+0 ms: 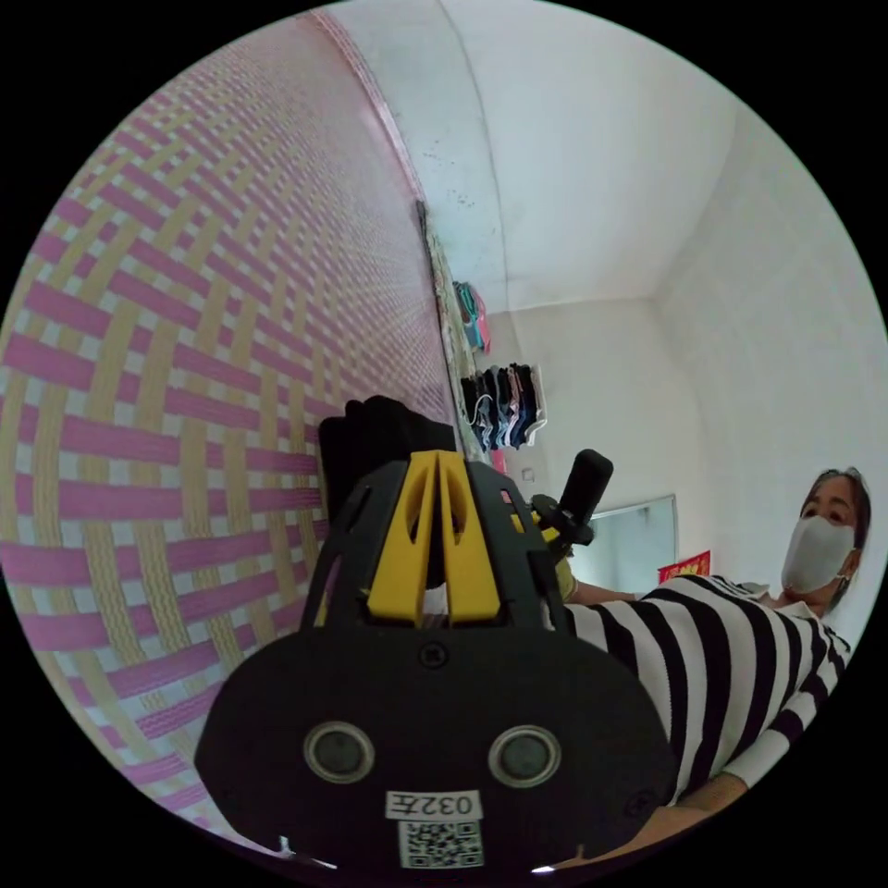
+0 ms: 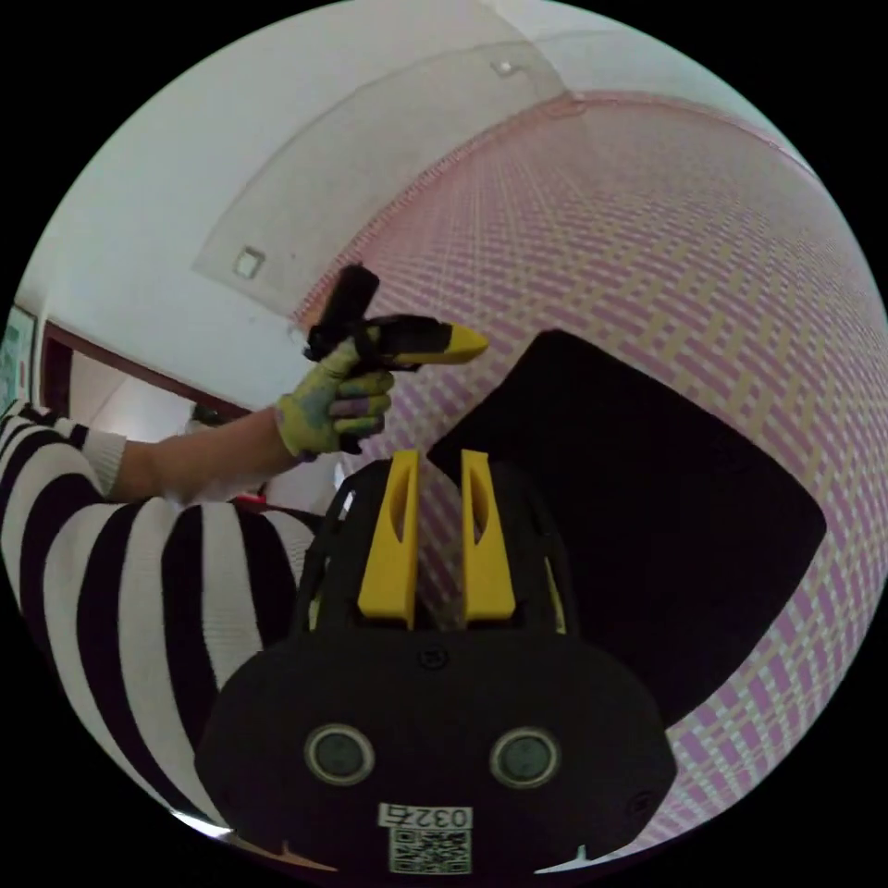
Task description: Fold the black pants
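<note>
We see the black pants (image 2: 638, 527) folded into a flat dark block on the pink-and-yellow woven mat (image 2: 703, 231), lying just beyond and to the right of the right gripper (image 2: 435, 462). That gripper's yellow jaws stand slightly apart with mat showing between them; nothing is pinched.

In the left gripper view, the left gripper (image 1: 439, 458) has its jaws pressed nearly together at the tips. A bunched dark edge of the pants (image 1: 379, 439) sits right at and behind those tips; we think the jaws may be nipping the cloth, but we cannot tell.

In the right gripper view the left gripper (image 2: 462, 344) is held in a gloved hand (image 2: 338, 407), up and left of our own jaws.

Beyond the left gripper: a person's striped sleeve (image 1: 740, 666), and clothes (image 1: 504, 407) hanging against the white wall (image 1: 629, 398).
</note>
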Demonstrator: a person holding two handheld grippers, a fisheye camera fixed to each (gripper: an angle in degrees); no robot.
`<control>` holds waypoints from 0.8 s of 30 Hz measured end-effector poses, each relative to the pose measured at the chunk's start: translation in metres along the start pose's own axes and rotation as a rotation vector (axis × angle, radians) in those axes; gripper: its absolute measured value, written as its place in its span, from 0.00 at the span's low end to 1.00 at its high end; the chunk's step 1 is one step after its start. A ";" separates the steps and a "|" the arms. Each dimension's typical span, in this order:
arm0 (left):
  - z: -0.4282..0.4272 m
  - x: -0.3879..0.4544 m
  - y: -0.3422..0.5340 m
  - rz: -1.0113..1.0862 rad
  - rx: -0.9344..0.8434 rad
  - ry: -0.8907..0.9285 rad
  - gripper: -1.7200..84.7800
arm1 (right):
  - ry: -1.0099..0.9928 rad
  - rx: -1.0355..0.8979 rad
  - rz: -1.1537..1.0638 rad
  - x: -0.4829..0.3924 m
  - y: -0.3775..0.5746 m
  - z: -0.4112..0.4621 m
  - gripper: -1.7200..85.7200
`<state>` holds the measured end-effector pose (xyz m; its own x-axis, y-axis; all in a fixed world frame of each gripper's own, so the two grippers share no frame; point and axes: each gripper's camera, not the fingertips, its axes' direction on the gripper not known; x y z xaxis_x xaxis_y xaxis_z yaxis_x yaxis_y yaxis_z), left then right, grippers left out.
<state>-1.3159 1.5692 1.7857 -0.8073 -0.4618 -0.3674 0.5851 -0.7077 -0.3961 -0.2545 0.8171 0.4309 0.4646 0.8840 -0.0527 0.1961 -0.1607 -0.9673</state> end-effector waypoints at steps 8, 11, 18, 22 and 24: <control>0.054 0.045 0.004 0.215 -0.367 -0.122 0.01 | 0.146 0.123 0.291 0.064 0.091 -0.074 0.01; 0.071 0.053 0.015 0.304 -0.513 -0.224 0.01 | 0.156 0.124 0.330 0.081 0.128 -0.082 0.01; 0.069 0.033 0.032 0.346 -0.583 -0.304 0.01 | 0.012 0.161 0.335 0.105 0.148 -0.089 0.01; 0.069 0.063 0.037 0.412 -0.516 -0.291 0.01 | -0.028 0.226 0.278 0.105 0.134 -0.139 0.01; 0.070 0.069 0.037 0.413 -0.492 -0.252 0.01 | -0.018 0.282 0.280 0.115 0.122 -0.162 0.01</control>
<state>-1.3554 1.4734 1.8047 -0.4690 -0.7940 -0.3868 0.7672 -0.1494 -0.6237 -0.0369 0.8276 0.3470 0.4509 0.8310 -0.3258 -0.1820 -0.2718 -0.9450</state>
